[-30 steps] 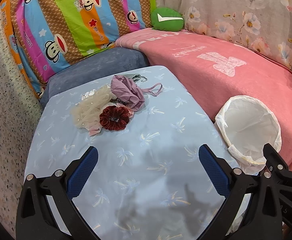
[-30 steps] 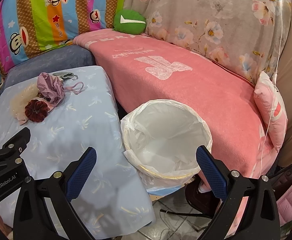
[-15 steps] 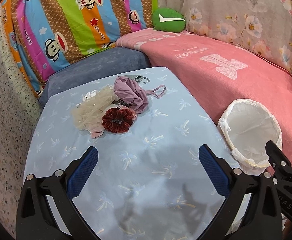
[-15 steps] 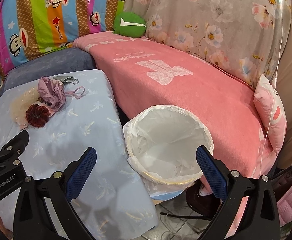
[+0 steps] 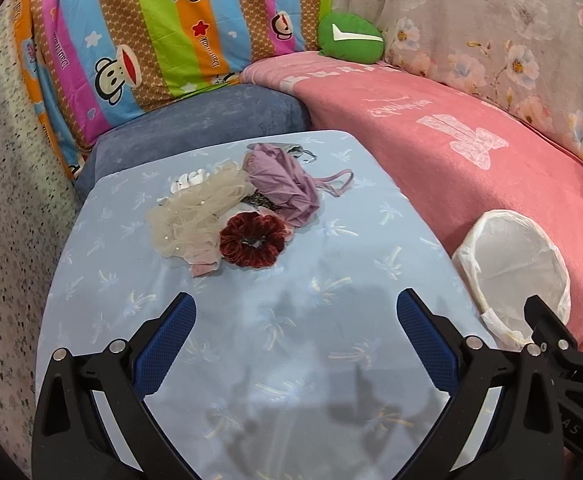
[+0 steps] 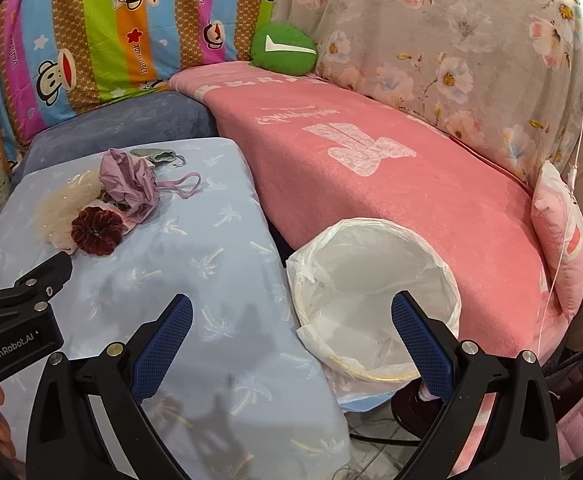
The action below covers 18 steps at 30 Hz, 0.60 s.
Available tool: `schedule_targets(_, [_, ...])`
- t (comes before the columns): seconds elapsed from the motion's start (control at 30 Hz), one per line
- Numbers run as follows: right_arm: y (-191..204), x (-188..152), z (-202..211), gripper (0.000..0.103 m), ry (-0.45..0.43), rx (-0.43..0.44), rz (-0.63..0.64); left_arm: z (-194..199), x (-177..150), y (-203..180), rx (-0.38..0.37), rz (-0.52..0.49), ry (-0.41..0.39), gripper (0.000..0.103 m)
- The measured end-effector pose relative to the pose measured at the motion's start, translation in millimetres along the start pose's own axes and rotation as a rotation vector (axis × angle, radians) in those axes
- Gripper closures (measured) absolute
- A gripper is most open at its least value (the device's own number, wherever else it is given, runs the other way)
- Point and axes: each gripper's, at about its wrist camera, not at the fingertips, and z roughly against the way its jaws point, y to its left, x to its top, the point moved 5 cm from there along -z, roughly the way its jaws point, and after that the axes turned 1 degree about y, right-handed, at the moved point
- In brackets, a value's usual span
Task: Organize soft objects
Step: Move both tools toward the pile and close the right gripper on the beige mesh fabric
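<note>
A small heap of soft things lies at the far side of the light blue cloth-covered table [image 5: 291,340]: a dark red velvet scrunchie [image 5: 251,240], a cream tulle piece [image 5: 195,216], a mauve fabric pouch with a strap [image 5: 283,184] and a pale pink scrap beneath. In the right wrist view the scrunchie [image 6: 97,230] and mauve pouch [image 6: 131,184] show at the left. My left gripper [image 5: 295,320] hovers open over the table, short of the heap. My right gripper [image 6: 291,320] is open above the rim of a white bag-lined basket [image 6: 371,292], empty.
The basket [image 5: 511,272] stands right of the table against a pink blanket-covered sofa [image 6: 371,168]. A green cushion [image 5: 349,40], a striped monkey-print cover [image 5: 171,32] and a floral cover [image 6: 451,40] line the back. A pink pillow [image 6: 563,248] sits far right. Speckled floor lies left.
Both grippers have moved slightly forward and lower toward the table; the heap sits a little nearer in the left view. Jaws stay open, nothing taken.
</note>
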Motion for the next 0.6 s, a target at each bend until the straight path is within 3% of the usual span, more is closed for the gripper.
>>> schedule_targets(0.37, [49.1, 26.0, -30.8, 0.006, -0.009, 0.074, 0.015, -43.5, 16.2, 70.6, 0.056, 0.077, 0.025, 0.007])
schedule_targets(0.6, [89.6, 53.8, -57.4, 0.007, -0.015, 0.137, 0.024, -70.5, 35.0, 102.0, 0.067, 0.079, -0.001, 0.007])
